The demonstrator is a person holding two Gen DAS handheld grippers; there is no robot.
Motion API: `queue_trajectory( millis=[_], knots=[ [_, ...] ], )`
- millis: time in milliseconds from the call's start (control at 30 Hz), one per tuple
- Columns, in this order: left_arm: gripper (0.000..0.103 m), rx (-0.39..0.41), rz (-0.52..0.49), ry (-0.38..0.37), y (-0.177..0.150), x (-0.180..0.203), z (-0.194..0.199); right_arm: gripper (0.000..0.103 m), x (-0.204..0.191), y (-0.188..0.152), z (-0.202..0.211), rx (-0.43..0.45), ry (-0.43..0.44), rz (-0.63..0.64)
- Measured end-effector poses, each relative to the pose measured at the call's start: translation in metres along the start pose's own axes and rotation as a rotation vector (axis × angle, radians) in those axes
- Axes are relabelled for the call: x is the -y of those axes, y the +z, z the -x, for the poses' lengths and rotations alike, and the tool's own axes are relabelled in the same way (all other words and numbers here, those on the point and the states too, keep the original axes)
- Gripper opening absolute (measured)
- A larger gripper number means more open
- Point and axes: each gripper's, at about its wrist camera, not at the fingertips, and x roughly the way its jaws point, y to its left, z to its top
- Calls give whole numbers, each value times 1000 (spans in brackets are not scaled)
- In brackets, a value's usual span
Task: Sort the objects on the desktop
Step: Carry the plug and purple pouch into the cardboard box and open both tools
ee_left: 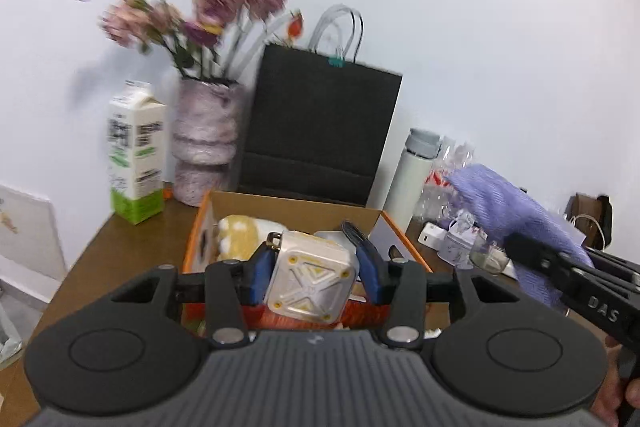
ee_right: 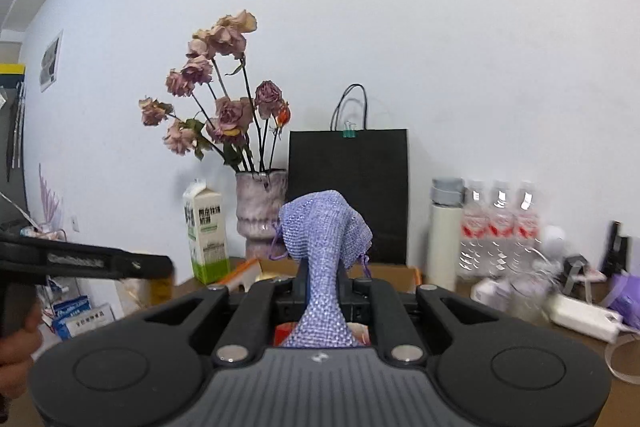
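A: What is each claw holding?

B: In the left wrist view, the left claw [ee_left: 312, 277] sits at lower centre, its blue pads partly open and clamped on a square silver case [ee_left: 310, 283] with a raised X on its lid. Behind it, mid-frame, stands an open cardboard box [ee_left: 296, 213] with orange edges on the brown desk [ee_left: 120, 247]; a yellow plush item [ee_left: 240, 233] lies inside.

A: And the other?

B: In the right wrist view, the right claw [ee_right: 322, 291] is at centre bottom, pinched fully closed on a lilac knitted pouch [ee_right: 326, 231], which flops upward past the tips. The box rim shows just behind it.

A: How should this step go?

B: My judgement: both items look bound for the box. Carry the case level, bring it over the free space to the right of the plush, then lower it before letting go. Keep the pouch's dangling cords clear of the vase of dried roses [ee_right: 260, 211] and the milk carton [ee_right: 206, 235] at centre left.
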Motion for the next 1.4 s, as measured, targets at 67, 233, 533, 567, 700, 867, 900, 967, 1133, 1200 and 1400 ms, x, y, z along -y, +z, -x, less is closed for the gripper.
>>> queue_trajectory(
  millis=[67, 233, 533, 567, 700, 867, 900, 967, 1133, 1200, 1400],
  knots=[
    [46, -68, 21, 7, 14, -4, -36, 8, 7, 12, -45, -48, 1, -14],
    [46, -244, 35, 55, 26, -26, -123, 8, 26, 18, -155, -210, 8, -80],
    [46, -462, 45, 172, 11, -72, -196, 9, 0, -21, -275, -466, 18, -77],
    [46, -478, 39, 174, 10, -73, -201, 9, -4, -28, -282, -493, 21, -80],
    [46, -497, 25, 234, 5, -78, -219, 13, -21, -45, -307, -574, 17, -81],
    [51, -496, 57, 230, 6, -86, -222, 38, -4, -59, -318, -691, 12, -125],
    [58, -501, 85, 215, 8, -88, -220, 47, -2, -58, -317, -689, 20, -135],
    [65, -507, 116, 197, 13, -89, -217, 56, 1, -52, -310, -670, 27, -144],
    [83, -448, 49, 204, 23, -77, -194, 59, 1, -25, -288, -599, 26, -111],
    [85, -444, 31, 207, 24, -75, -186, 61, 4, -16, -279, -564, 11, -83],
    [93, -430, 15, 227, 20, -70, -160, 64, 19, -9, -248, -529, -39, -49]
  ],
)
